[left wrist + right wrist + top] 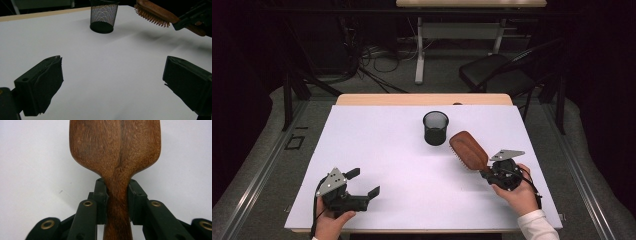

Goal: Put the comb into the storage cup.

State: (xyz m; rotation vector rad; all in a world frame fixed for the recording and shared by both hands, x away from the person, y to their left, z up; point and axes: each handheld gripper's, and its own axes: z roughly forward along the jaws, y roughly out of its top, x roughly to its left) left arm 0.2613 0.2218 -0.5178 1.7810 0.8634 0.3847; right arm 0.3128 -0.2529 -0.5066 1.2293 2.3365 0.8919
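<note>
A wooden hairbrush (468, 149) is held above the white table, bristles facing down and left, its head pointing toward the black mesh cup (435, 128). My right gripper (488, 173) is shut on the brush's handle; in the right gripper view the two black pads (101, 200) clamp the narrow neck of the hairbrush (116, 150). My left gripper (363, 183) rests near the table's front left, jaws wide open with nothing between them. In the left gripper view the mesh cup (103, 15) stands upright far ahead and the hairbrush (156, 13) hangs at the upper right.
The white table top (382, 145) is bare between the two grippers. Beyond the table's far edge stand a black chair (497, 72), a desk leg and loose cables on the floor.
</note>
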